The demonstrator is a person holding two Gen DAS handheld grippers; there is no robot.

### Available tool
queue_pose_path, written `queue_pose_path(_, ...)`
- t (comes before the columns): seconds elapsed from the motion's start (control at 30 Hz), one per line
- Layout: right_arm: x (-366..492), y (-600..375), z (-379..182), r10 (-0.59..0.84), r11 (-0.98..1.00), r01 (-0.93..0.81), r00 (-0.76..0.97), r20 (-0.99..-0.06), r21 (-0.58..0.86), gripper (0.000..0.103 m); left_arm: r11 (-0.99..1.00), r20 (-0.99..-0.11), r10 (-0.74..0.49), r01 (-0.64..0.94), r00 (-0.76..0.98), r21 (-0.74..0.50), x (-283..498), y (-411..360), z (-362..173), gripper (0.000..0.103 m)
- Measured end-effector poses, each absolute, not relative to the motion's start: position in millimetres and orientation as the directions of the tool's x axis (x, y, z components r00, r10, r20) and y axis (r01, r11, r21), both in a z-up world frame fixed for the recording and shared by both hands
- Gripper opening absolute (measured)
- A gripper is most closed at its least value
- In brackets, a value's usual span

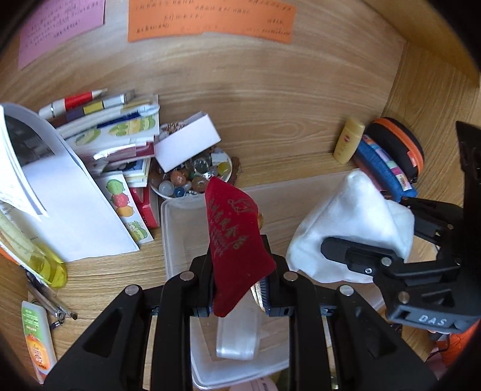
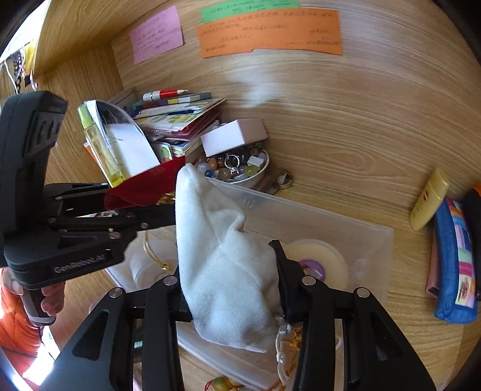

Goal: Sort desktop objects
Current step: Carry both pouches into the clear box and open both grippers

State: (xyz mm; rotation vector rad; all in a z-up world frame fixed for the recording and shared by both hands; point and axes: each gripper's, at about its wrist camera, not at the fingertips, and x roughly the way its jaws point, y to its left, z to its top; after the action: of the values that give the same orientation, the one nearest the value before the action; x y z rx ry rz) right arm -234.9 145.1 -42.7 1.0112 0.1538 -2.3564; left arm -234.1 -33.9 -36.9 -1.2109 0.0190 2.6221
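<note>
Two pouches (one red (image 1: 237, 249), one white (image 2: 225, 270)) over one clear box (image 1: 174, 228).

Red velvet pouch (image 1: 237, 240) hides much of clear plastic box (image 1: 171, 228) floor behind it, centre frame. White pouch (image 2: 222, 270) covers part of tape roll (image 2: 318, 258). Writing on orange note (image 1: 210, 18) too blurred to read; top edge cut off. Orange-labelled tube (image 1: 36, 337) cropped lower left.

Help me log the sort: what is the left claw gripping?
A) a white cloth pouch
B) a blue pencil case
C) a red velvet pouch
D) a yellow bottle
C: the left claw is shut on the red velvet pouch above the clear plastic box, while the white cloth pouch sits in the right claw.
</note>
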Motion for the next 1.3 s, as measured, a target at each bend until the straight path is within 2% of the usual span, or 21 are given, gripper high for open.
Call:
queue_pose_path(0.5, -242.1, 116.5, -63.3, -0.393, -0.83, 0.556, -0.55, -0.737, 0.028, 0.037, -0.966, -0.801, 0.162, -0.26, -0.576, -0.009, -246.8, -26.5, -63.6, 0.022)
queue_pose_path(0.57, -241.6, 114.1, -66.2, -0.39, -0.825, 0.564, -0.544, -0.743, 0.02, 0.037, -0.964, -0.802, 0.149, -0.264, -0.578, 0.011, -247.8, -23.8, -65.8, 0.029)
queue_pose_path(0.8, -243.8, 109.5, -75.9, -0.365, -0.824, 0.566, -0.536, -0.761, -0.004, 0.037, -0.961, -0.801, 0.127, -0.273, -0.585, 0.048, -247.7, -19.1, -72.6, 0.032)
queue_pose_path(0.93, -238.6, 109.1, -69.7, -0.351, -0.825, 0.564, -0.569, -0.743, -0.042, 0.037, -0.964, -0.796, 0.124, -0.264, -0.593, 0.046, -247.0, -21.6, -71.0, 0.04)
queue_pose_path(1.1, -233.9, 110.5, -62.4, -0.347, -0.824, 0.564, -0.583, -0.735, -0.058, 0.037, -0.964, -0.789, 0.118, -0.262, -0.603, 0.055, -241.1, -23.7, -68.0, 0.045)
queue_pose_path(1.3, -225.3, 115.6, -56.8, -0.342, -0.825, 0.56, -0.592, -0.73, -0.068, 0.038, -0.967, -0.769, 0.115, -0.25, -0.629, 0.06, -231.7, -25.1, -59.9, 0.061)
